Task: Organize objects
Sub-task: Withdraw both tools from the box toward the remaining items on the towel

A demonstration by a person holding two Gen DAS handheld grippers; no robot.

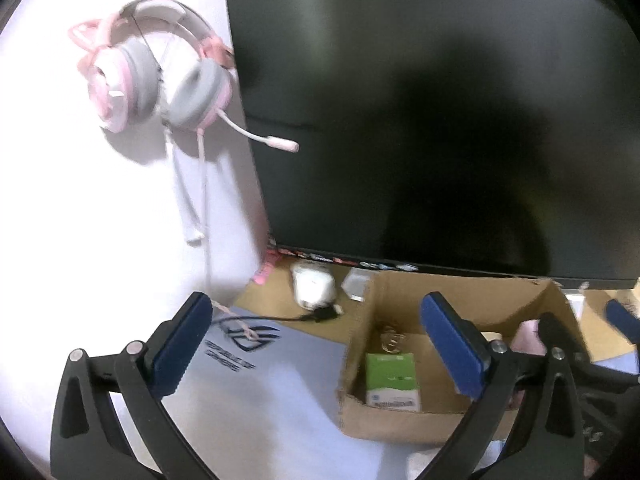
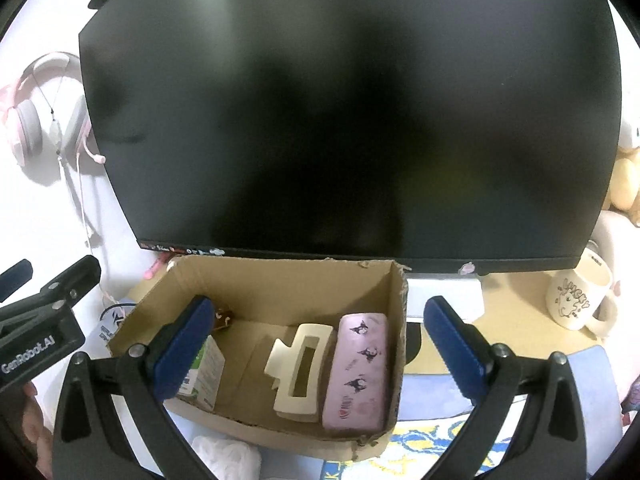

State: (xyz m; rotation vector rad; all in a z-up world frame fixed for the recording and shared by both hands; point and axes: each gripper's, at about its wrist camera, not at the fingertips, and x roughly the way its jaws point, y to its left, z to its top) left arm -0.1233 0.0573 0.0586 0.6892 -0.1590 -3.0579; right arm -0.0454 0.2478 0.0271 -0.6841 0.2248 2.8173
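Observation:
An open cardboard box (image 2: 280, 284) stands on the desk below the monitor. In it lie a green carton (image 2: 206, 368) on the left, a cream hair claw (image 2: 300, 368) in the middle and a pink printed glasses case (image 2: 358, 368) against the right wall. A small brown item (image 2: 223, 317) sits in the back left corner. My right gripper (image 2: 320, 306) hovers open above the box with nothing between its fingers. My left gripper (image 1: 316, 308) is open and empty at the box's (image 1: 400, 420) left side; the green carton (image 1: 394, 380) shows there too.
A big dark monitor (image 2: 340, 120) rises right behind the box. A pink headset (image 1: 160, 80) hangs on the white wall at left. A white mug (image 2: 576, 300) and plush toys (image 2: 626, 184) stand at right. A mouse pad (image 1: 256, 380), a white case (image 1: 312, 286) and a black cable lie left of the box.

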